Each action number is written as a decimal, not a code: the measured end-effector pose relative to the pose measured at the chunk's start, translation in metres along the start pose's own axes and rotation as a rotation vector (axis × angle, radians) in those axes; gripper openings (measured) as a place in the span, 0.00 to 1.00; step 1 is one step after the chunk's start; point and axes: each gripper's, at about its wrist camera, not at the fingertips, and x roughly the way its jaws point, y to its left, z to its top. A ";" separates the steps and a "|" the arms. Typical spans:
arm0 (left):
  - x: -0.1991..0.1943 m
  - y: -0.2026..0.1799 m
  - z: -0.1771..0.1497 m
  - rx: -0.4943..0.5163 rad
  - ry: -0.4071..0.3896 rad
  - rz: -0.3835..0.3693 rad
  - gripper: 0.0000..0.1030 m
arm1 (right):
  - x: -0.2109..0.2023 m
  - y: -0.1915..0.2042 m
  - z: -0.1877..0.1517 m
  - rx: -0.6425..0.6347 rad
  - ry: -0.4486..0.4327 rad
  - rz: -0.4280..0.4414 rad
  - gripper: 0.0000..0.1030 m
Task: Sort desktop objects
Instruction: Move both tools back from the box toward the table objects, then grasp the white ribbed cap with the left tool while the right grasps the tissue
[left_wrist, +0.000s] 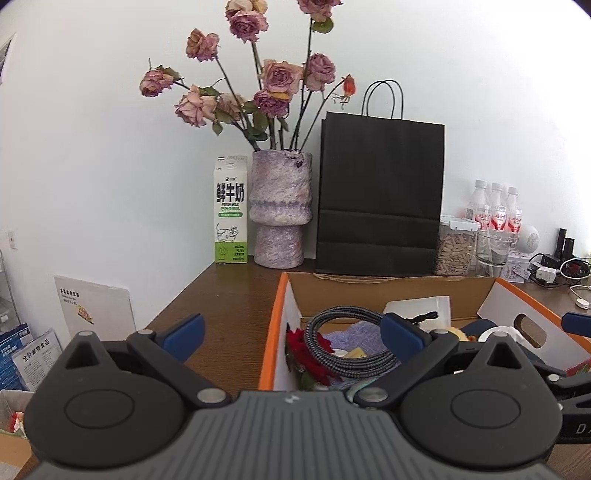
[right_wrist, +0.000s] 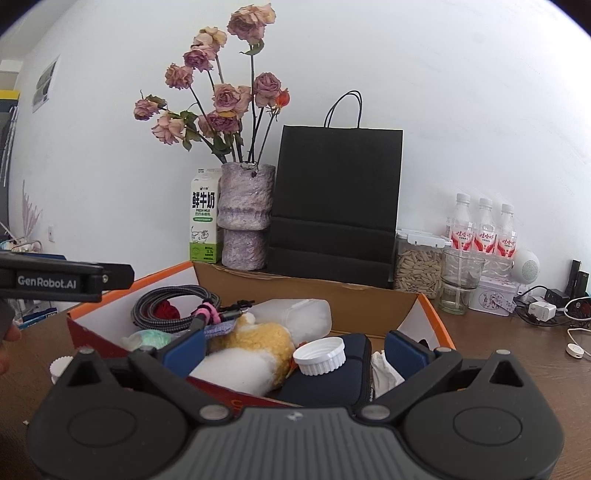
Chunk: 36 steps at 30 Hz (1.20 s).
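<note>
Against a white wall, on a brown wooden desk (right_wrist: 498, 369): milk carton (left_wrist: 231, 210) upright, lettered "鲜牛奶" and "FRESH MILK"; mottled purple vase (left_wrist: 279, 210) of dried roses just beside it; black paper bag (left_wrist: 380, 195) next along; then a jar of seeds (right_wrist: 419, 264), a glass beaker (right_wrist: 460, 280) and three red-labelled bottles (right_wrist: 480, 230).

Nearer, an orange-edged cardboard box (left_wrist: 275, 332) — open-topped, crowded. Inside: braided cable (left_wrist: 343, 339) coiled flat at the left end; yellow-and-white plush toy (right_wrist: 251, 354), long axis slanting from the near-left toward the far-right; dark zip case (right_wrist: 332, 384) beside it, a white ribbed cap (right_wrist: 320, 356) lying tilted on top.

Left gripper (left_wrist: 291, 334) spread wide, empty, straddling the box's left wall. Right gripper (right_wrist: 295, 349) likewise wide, empty, poised over plush and cap. "GenRobot.AI" legible on the left tool's body in the right wrist view.
</note>
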 end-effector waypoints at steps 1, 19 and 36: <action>0.000 0.005 -0.001 -0.007 0.004 0.002 1.00 | 0.001 0.001 0.000 -0.001 0.001 0.003 1.00; -0.020 0.078 -0.031 -0.072 0.106 0.122 1.00 | -0.035 0.012 -0.018 0.026 -0.004 0.010 1.00; 0.003 0.053 -0.051 0.095 0.311 0.018 0.90 | -0.041 0.032 -0.031 0.048 0.119 0.026 1.00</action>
